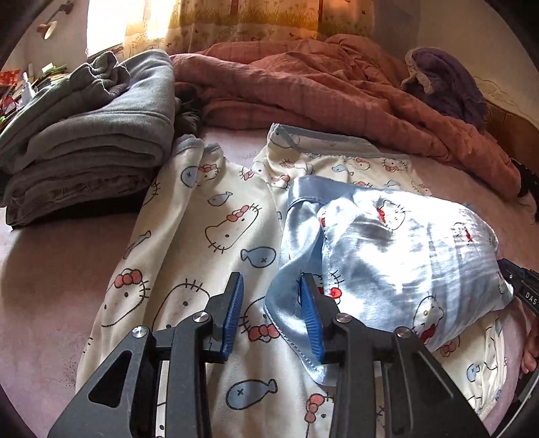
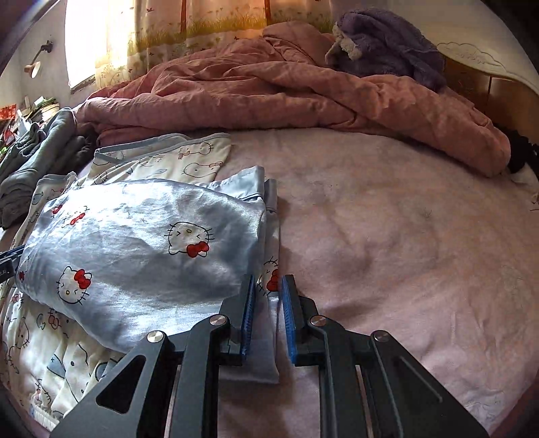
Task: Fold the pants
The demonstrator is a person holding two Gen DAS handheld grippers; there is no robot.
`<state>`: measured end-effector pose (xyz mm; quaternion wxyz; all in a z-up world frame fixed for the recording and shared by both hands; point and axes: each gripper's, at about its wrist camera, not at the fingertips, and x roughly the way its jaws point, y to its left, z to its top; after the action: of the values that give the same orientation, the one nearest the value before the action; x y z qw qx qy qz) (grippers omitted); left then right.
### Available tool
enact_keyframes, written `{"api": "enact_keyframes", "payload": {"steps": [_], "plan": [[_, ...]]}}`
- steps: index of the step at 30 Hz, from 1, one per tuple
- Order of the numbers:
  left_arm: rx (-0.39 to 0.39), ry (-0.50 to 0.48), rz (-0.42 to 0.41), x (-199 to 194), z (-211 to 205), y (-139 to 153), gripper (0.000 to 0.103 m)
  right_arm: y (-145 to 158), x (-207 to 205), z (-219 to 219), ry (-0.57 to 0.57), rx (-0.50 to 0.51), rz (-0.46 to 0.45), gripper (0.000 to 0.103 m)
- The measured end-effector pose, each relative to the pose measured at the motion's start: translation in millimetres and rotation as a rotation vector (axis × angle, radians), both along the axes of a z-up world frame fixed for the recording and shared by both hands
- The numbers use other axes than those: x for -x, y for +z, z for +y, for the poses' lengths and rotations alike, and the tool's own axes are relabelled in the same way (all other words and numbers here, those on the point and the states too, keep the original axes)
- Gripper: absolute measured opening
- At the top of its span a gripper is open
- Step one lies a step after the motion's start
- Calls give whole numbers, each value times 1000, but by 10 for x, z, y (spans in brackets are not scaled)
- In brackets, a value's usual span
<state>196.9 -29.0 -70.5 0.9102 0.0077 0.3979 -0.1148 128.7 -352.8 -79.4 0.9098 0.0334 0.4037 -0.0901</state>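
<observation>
Fingers of the left gripper (image 1: 271, 313) stand apart with nothing between them, poised over the near left edge of the blue satin pants (image 1: 397, 256); one blue pad sits just beside the loose satin hem, but no cloth is pinched. The right gripper (image 2: 267, 316) has its fingers narrowly parted astride the right-hand edge of the same pants (image 2: 141, 256), cloth lying in the gap; whether the pads actually press it cannot be told.

The pants look already doubled into a puffy bundle, so the step in hand seems to be a late fold or a tidy-up of the edges. The next move probably calls for both grippers to close on their edges together and carry them over evenly, since satin is likely to slide.

The bundle lies on a cream cat-print garment (image 1: 209, 236) spread near the front edge of the bed, on the pink sheet (image 2: 387, 236). To the left edge sits a stack of folded grey clothes (image 1: 91, 141). Farther back a rumpled pink quilt (image 2: 269, 91) runs across the bed, with a purple plush thing (image 2: 387, 40) toward the far right corner. Beyond hangs a sunlit printed curtain (image 1: 235, 17).
</observation>
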Motion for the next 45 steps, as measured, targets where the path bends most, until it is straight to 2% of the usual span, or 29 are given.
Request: {"api": "enact_keyframes", "payload": {"steps": [3, 7, 11, 15, 19, 24, 27, 28, 30, 32, 37, 39, 41, 45], "plan": [[-6, 1, -72, 88, -13, 140, 34, 91, 30, 58, 7, 6, -31, 15], [24, -8, -184, 223, -56, 377, 34, 262, 76, 188, 31, 15, -99, 15], [92, -93, -247, 253, -308, 524, 33, 425, 84, 355, 84, -25, -188, 15], [181, -157, -192, 37, -625, 510, 33, 505, -52, 458, 158, -182, -235, 15], [183, -216, -80, -217, -892, 342, 23, 437, -318, 538, 228, -361, -216, 15], [220, -185, 24, -403, -852, 91, 23, 221, -669, 643, 226, -444, -164, 15], [291, -148, 98, -520, -733, -89, 23, -30, -860, 627, 195, -509, -73, 15], [330, -128, 107, -548, -658, -112, 18, -84, -896, 600, 179, -522, -55, 15], [380, -99, 117, -583, -550, -131, 15, -198, -950, 486, 125, -570, -14, 15], [372, -63, 135, -597, -515, -172, 5, -252, -940, 340, 85, -626, -25, 15], [330, 41, 118, -563, -415, -181, 2, -195, -857, 105, -26, -477, -48, 15], [323, 107, 114, -564, -330, -190, 2, -201, -825, 28, -48, -463, -45, 15], [288, 166, 78, -517, -266, -149, 2, -195, -783, -41, -74, -463, -48, 15], [207, 201, -30, -349, -268, 41, 5, -20, -629, -102, -139, -350, -87, 15]]}}
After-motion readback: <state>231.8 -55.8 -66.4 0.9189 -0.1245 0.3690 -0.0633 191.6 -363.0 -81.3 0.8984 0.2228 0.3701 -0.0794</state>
